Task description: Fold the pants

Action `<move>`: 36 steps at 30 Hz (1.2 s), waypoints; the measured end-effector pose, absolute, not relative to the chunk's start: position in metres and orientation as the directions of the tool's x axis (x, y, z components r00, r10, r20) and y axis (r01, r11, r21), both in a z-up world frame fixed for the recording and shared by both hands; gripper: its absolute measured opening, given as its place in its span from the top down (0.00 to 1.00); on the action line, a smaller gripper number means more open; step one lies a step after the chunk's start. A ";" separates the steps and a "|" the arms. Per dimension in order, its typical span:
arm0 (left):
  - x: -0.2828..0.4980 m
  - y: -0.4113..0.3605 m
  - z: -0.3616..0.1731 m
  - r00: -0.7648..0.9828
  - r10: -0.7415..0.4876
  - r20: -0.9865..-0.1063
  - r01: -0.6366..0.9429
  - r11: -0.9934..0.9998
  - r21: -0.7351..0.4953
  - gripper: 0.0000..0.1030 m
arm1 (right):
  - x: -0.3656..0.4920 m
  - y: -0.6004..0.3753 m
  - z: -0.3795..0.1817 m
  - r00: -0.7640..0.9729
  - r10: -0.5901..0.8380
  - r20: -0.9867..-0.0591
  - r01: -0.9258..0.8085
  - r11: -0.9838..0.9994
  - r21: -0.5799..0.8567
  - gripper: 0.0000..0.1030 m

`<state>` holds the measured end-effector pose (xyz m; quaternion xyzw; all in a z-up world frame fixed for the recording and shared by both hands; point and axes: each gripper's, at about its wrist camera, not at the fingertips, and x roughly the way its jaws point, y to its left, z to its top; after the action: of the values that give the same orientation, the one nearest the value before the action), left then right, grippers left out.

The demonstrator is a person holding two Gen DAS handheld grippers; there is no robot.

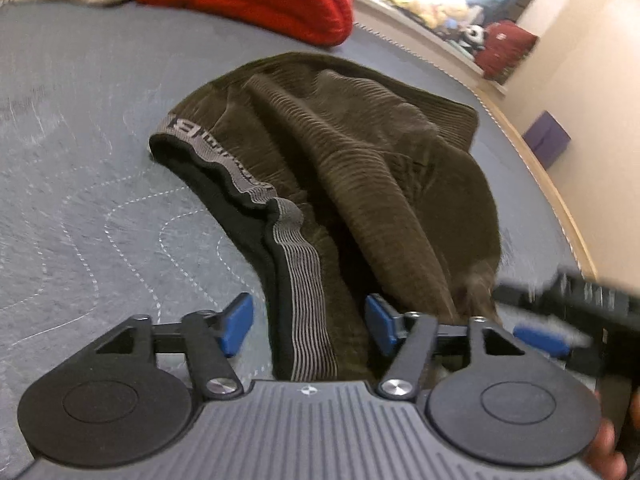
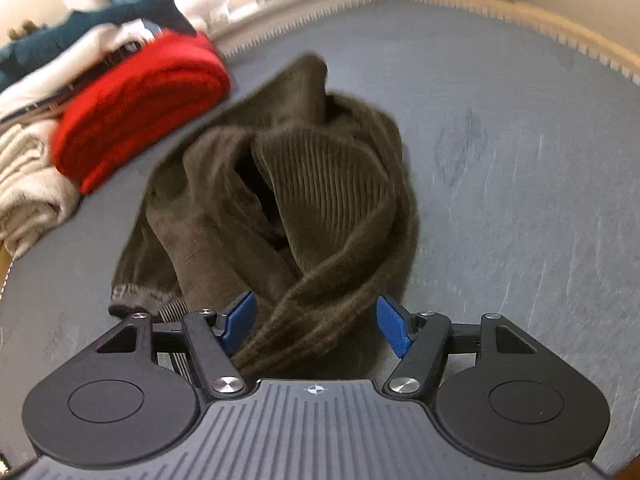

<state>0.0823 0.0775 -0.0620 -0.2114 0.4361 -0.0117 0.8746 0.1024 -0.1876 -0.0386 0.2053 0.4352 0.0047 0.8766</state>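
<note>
Early in the fold, by the look of it: olive corduroy pants heaped and twisted on the grey quilted mat, waistband and legs not yet laid flat. Likely the grasping step, with both tools brought in over the near edge of the heap. Next move, as a guess: closing on the cloth at two points, lifting, and drawing the garment out straight before any crease; untwisting the roped leg looks necessary first.

Left gripper: blue pads spread wide, nothing pinched. Striped grey elastic waistband running down between the pads, apparently not pressed by either; contact with the right-hand pad hard to judge.

Right gripper: also wide open, pinching nothing. Twisted corduroy leg lying between the pads, close against the left one, apart from the right one. Seen blurred at the right edge of the left wrist view, just beside the left tool.

Well behind the pants: a folded red knit beside a pile of cream clothing.
</note>
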 end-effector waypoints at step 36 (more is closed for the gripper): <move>0.144 0.052 -0.118 0.498 -0.100 -0.862 -0.244 0.937 -0.249 0.26 | 0.133 -0.172 -0.062 0.488 0.100 -0.867 0.156 0.968 0.199 0.40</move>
<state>0.1440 0.0520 -0.1179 -0.1722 0.4993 0.0426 0.8481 0.1334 -0.1716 -0.0618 0.1261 0.5059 -0.0164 0.8532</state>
